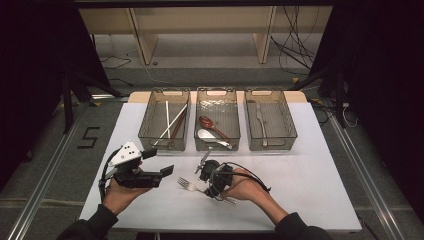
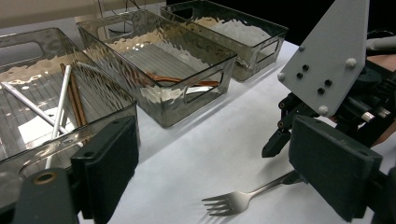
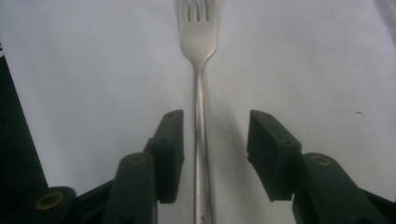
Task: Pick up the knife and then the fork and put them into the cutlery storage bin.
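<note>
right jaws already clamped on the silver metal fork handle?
No: in the right gripper view the silver metal fork lies flat on the white table between the right gripper jaws, with a gap on the right-hand side.

The fork (image 3: 200, 70) is smooth polished metal with a dull sheen, lying on a matt white bench (image 1: 310, 185), while the three bins (image 2: 159, 70) are glossy rippled smoky clear plastic, and the jaws look like matt black plastic under a flat grey plate (image 2: 331, 56).
</note>
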The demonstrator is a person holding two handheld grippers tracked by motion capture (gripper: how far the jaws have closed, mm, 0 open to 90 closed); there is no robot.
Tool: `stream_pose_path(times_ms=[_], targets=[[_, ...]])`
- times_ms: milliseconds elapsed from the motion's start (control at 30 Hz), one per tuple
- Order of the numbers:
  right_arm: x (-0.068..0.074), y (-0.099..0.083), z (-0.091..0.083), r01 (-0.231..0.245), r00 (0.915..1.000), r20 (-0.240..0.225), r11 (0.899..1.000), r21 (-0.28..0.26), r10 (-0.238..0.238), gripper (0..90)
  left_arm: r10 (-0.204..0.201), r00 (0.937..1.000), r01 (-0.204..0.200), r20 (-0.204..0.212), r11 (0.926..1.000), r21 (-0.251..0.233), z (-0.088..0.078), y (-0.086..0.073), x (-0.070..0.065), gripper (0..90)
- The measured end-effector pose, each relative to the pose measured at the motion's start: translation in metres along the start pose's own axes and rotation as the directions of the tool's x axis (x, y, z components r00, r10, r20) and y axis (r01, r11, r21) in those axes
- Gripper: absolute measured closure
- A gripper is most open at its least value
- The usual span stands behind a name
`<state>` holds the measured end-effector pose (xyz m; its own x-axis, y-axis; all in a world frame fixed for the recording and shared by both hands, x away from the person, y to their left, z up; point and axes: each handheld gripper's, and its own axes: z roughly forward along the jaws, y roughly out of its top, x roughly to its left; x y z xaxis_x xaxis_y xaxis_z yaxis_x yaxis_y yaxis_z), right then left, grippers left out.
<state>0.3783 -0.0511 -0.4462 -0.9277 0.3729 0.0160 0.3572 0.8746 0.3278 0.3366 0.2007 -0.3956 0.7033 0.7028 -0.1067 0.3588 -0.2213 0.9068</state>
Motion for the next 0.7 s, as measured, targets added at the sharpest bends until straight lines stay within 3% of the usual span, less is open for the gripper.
stream_pose_path(times_ms=[700], targets=[[0.004,0.008,0.016,0.064,0.9979,0.000,0.995,0.075,-0.064,76.5,0.001,1.0000,-0.001,0.000,1.0000,0.002,0.000,0.000,0.000,15.8]])
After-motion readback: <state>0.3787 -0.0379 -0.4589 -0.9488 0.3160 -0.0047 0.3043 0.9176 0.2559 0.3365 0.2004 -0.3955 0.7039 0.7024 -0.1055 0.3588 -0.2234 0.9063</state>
